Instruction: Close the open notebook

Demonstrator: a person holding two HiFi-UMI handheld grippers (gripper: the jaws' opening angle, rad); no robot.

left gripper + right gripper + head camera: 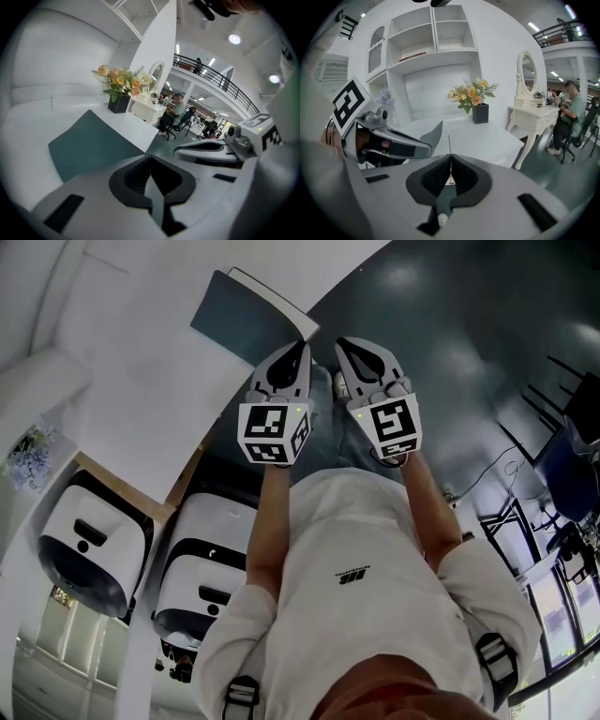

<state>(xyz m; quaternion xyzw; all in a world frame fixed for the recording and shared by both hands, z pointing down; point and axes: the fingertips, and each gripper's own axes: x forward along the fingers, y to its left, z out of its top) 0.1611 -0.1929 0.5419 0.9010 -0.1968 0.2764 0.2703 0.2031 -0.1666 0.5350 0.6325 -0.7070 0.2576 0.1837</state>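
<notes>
1. No writing can be read. Each of the marker cubes (274, 432) shows only black-and-white square patterns. The small dark logo (353, 576) on the person's white shirt is too small to make out.
2. The notebook (248, 306) lies flat on the white surface (141, 362), near its edge. Its dark teal cover faces up, and a thin white strip runs along its right side.
3. The left gripper (299, 350) hangs just short of the notebook's near corner. Its jaws are pressed together with nothing between them.
4. The right gripper (345, 346) is just beside the left, over the dark floor (450, 334). Its jaws are also closed and empty.
5. Farther back on the surface stand flowers (472, 96) in a black pot, with white shelves (440, 33) behind them.
6. To the right is a white dressing table (534, 115) with an oval mirror, and a seated person (569, 110) is beyond it.
7. Two white machines (89, 545) stand on the floor to the person's left.
</notes>
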